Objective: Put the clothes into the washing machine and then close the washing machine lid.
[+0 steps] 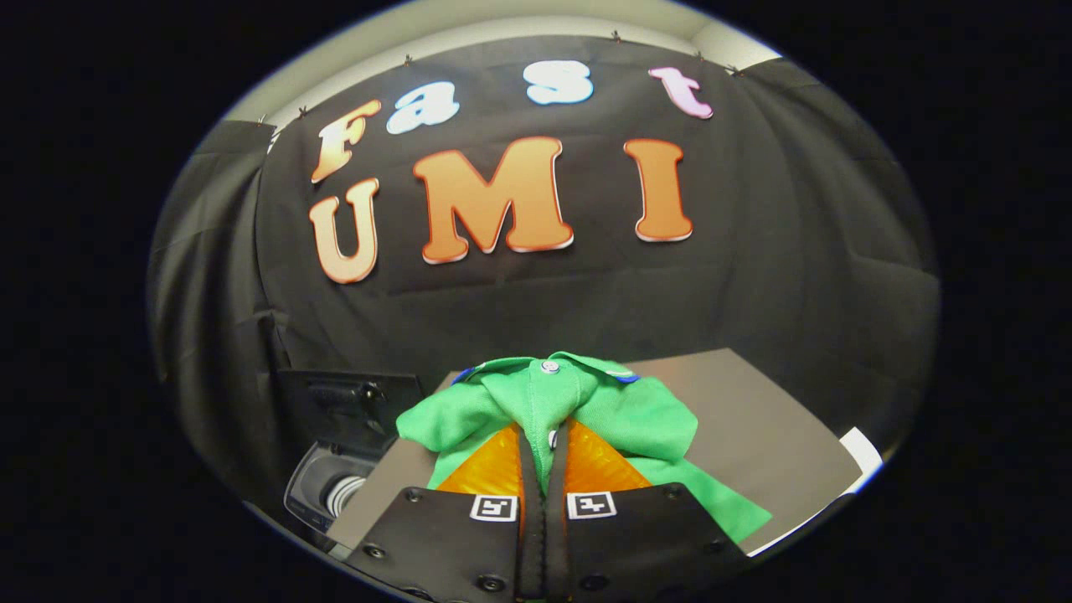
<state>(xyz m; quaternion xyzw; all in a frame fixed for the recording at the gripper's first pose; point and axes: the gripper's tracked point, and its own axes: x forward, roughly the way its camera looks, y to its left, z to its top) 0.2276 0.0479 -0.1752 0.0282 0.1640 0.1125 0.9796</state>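
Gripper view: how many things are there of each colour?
Green: 1, the shirt, pinched in the tool
Orange: 2, the tool's fingers
Grey: 1, the table
Dark grey: 1, the washing machine with its lid up, beside the table
Total: 5

Handheld two-finger gripper (543,444) with black body and orange ribbed finger pads (494,465) is pointing forward and slightly down. Fingers are sitting nearly together, only a thin slit between them, both pressing on a fold of green garment (553,402). Two square black-and-white markers are facing up on the finger bases.
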